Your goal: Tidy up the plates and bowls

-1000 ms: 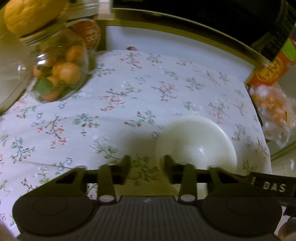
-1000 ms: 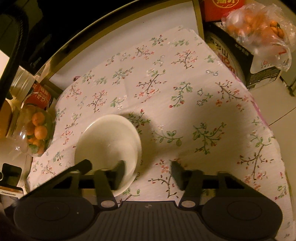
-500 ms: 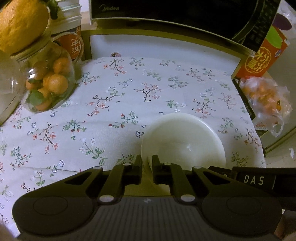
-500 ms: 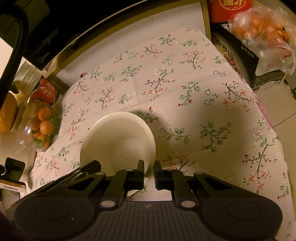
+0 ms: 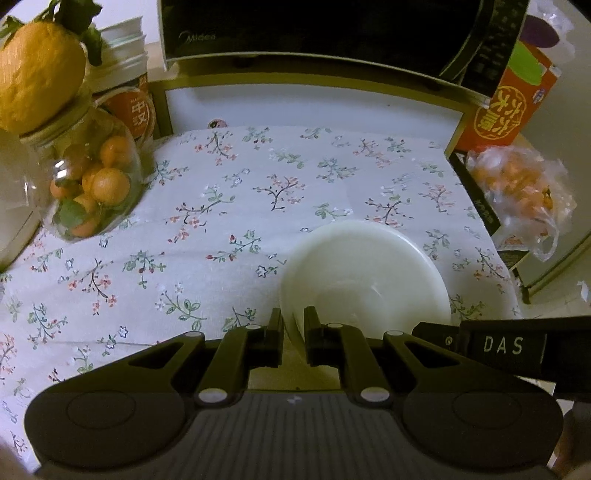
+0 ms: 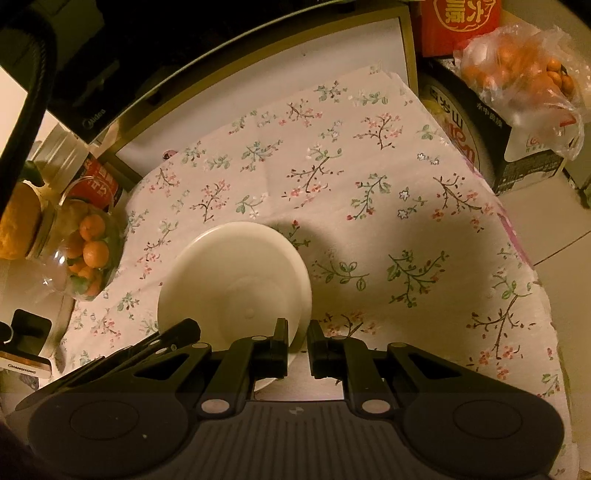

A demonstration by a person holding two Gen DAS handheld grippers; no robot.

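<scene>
On the floral cloth [image 5: 229, 206], seen from the left wrist, a white bowl [image 5: 364, 275] sits near the right side. The left gripper [image 5: 293, 325] has its jaws drawn close on the bowl's near rim, pinching it. A jar [image 5: 92, 192] of small oranges stands at the left, a microwave [image 5: 314, 29] behind, a bag [image 5: 517, 188] of oranges at the right.

From the right wrist, the bowl [image 6: 236, 280] lies on the cloth [image 6: 369, 192] left of centre. The right gripper [image 6: 297, 336] is nearly closed over the bowl's near right rim, gripping it. The left gripper [image 6: 173, 334] reaches the rim from the left. The jar [image 6: 86, 251] sits far left, the bag [image 6: 517, 77] top right.
</scene>
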